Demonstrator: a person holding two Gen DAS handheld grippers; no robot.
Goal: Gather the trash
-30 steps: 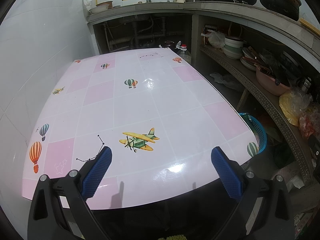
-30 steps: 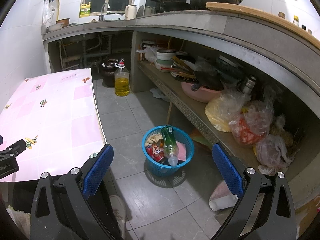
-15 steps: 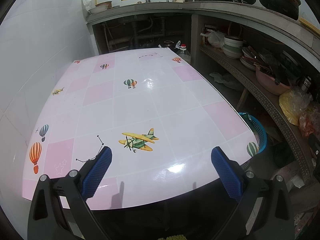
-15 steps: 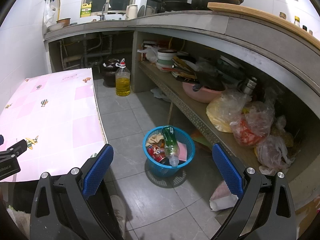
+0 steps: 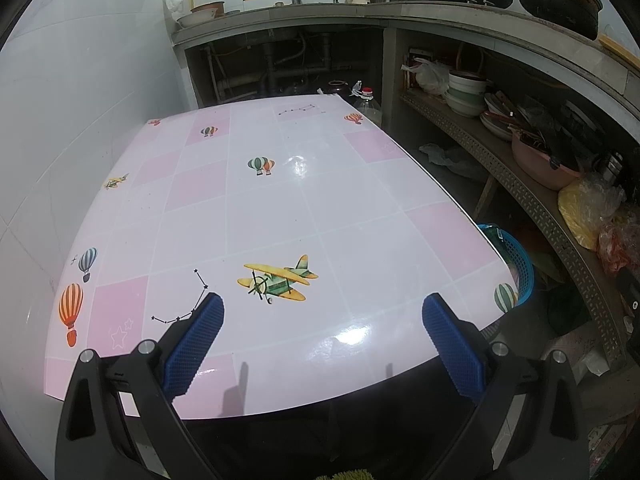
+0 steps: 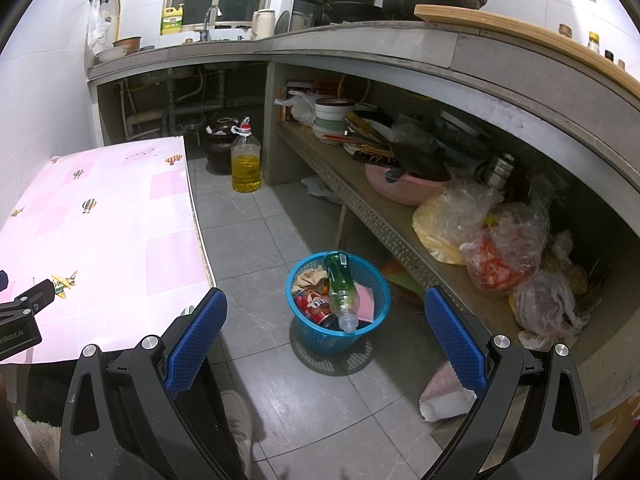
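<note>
Trash sits in the blue basket [image 6: 338, 304] on the tiled floor, between the pink surface [image 5: 280, 208] and the lower shelf [image 6: 380, 216]. Contents visible from the right wrist view: a green plastic bottle [image 6: 340, 288] lying neck-down across the rim, a red printed can [image 6: 314, 306], crumpled tan paper [image 6: 310, 278], a pink sheet [image 6: 366, 304].

Progress, judged: the surface carries nothing loose in either view, only its printed balloons and aeroplane. Collection off it looks complete or nearly so. Possible leftovers: a crumpled white wrapper [image 6: 446, 394] on the floor below the shelf, and another pale scrap [image 6: 320, 188] further back by the shelf leg. Whether these count as trash for this task cannot be told.

Left gripper [image 5: 322, 328]: jaws spread wide, nothing between the blue pads, hovering over the near edge of the surface, touching nothing.

Right gripper [image 6: 326, 334]: jaws equally wide, empty, held above the floor with the basket framed between the fingers, well clear of it. A shoe [image 6: 240, 424] shows under its left finger.
</note>
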